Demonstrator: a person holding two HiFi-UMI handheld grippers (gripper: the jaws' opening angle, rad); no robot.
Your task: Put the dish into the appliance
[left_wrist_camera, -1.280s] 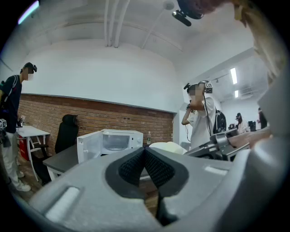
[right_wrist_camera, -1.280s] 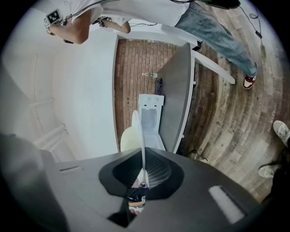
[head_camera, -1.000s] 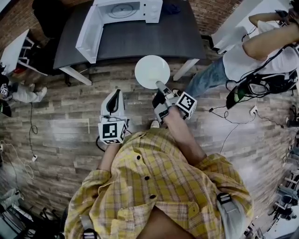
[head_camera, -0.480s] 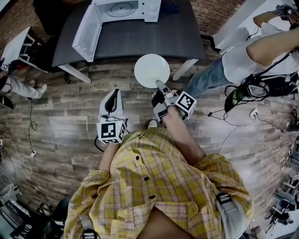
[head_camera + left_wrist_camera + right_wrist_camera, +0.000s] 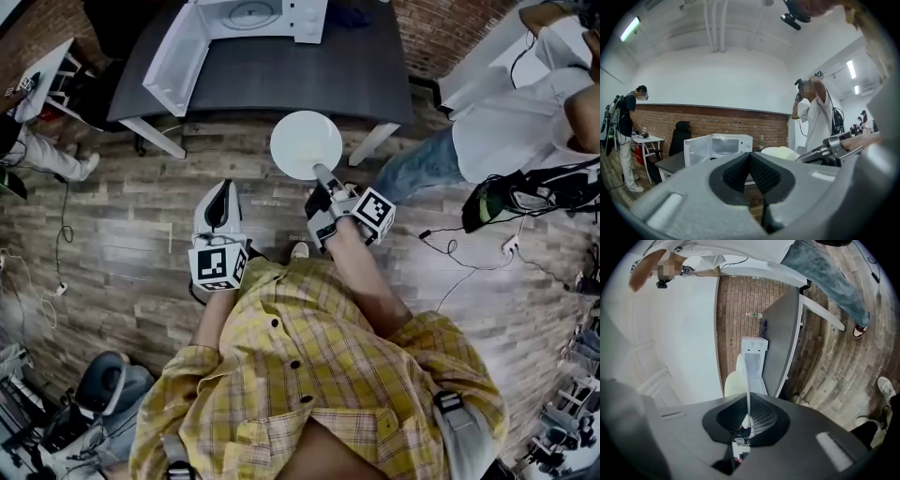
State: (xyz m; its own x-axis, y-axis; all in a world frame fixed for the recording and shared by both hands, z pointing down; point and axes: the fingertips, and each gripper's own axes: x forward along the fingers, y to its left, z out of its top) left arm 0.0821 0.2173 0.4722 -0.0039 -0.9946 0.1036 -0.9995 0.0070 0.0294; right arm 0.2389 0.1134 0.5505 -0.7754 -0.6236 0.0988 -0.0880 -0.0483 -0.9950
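Dish (image 5: 306,142): white, round, pinched by its near rim alone in the right claw (image 5: 323,175), held out flat over the wooden floor (image 5: 122,244) in the upper middle of the head view, just short of the dark bench (image 5: 281,80). Seen edge-on in the right gripper view, a thin white line rising from between the pads. Not yet over the bench, well apart from the microwave (image 5: 253,14) at the top edge of the frame. Door (image 5: 178,61) of that appliance swung wide open toward the upper left, cavity exposed.

Left claw (image 5: 223,190) pressed together on nothing, lower and left of the dish, pointing the same way.

Likely trouble from here:
- Thin grip at one edge, most of the dish hanging beyond the pads. Probably prone to pivoting or sliding out under a quick swing or a sudden stop.
- Long reach across the bench to the cavity. Could clip the bench edge, the open door or the cavity frame with the far rim, enough to twist the dish loose.
- Tilting while entering the opening. Could scrape the cavity floor or drop off-centre.
- Cables (image 5: 459,253) on the floor at right of centre, and a person (image 5: 506,122) in white standing close at the upper right. Possible snag or bump while stepping forward.
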